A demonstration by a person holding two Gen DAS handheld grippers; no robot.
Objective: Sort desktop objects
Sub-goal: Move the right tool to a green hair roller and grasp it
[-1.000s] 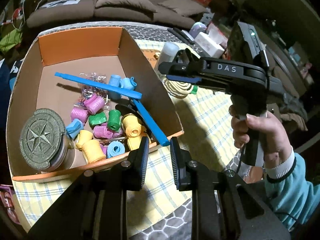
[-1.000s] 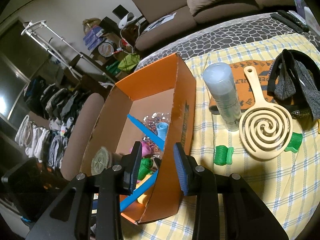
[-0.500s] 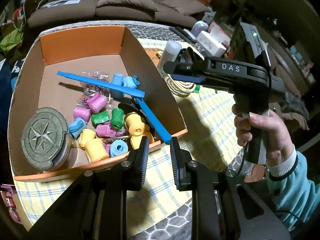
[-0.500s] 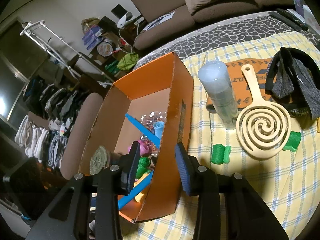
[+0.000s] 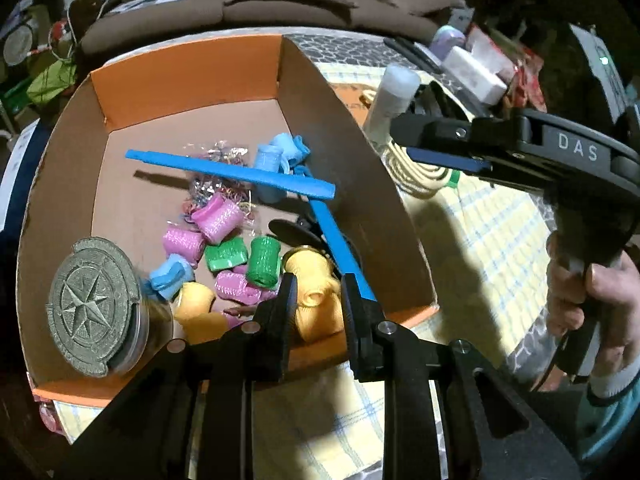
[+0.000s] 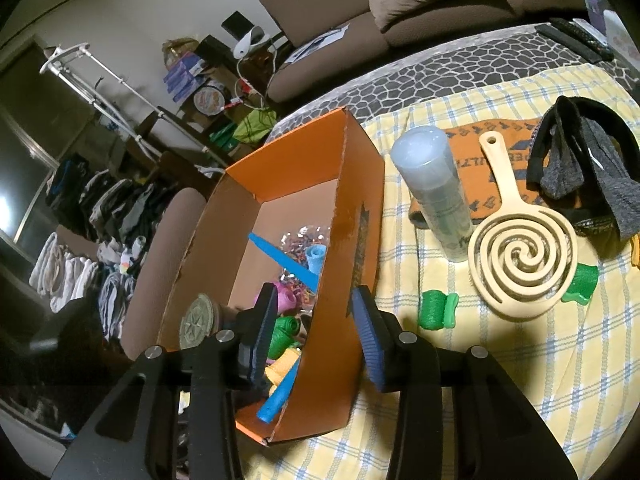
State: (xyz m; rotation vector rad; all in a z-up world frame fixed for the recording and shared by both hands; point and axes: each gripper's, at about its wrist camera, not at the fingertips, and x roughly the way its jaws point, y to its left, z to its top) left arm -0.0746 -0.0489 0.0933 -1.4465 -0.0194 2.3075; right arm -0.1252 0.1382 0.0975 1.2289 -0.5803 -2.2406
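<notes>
A home living room: a brown sofa (image 6: pixel 400 12) with cushions stands beyond the right gripper (image 6: pixel 316 332); a laundry rack (image 6: pixel 80 208) stands to its left.

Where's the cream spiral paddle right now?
In the right wrist view, the cream spiral paddle lies on the yellow checked cloth, right of the orange box. The white tube stands beside it, with green rolls nearby.

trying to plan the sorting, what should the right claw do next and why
Probably swing the right claw over to the green spool lying loose on the checked cloth beside the orange box. Its jaws are opening with nothing gripped; the box wall merely stands between them. Matching spools already lie in the box, so this stray one likely comes next.
</notes>
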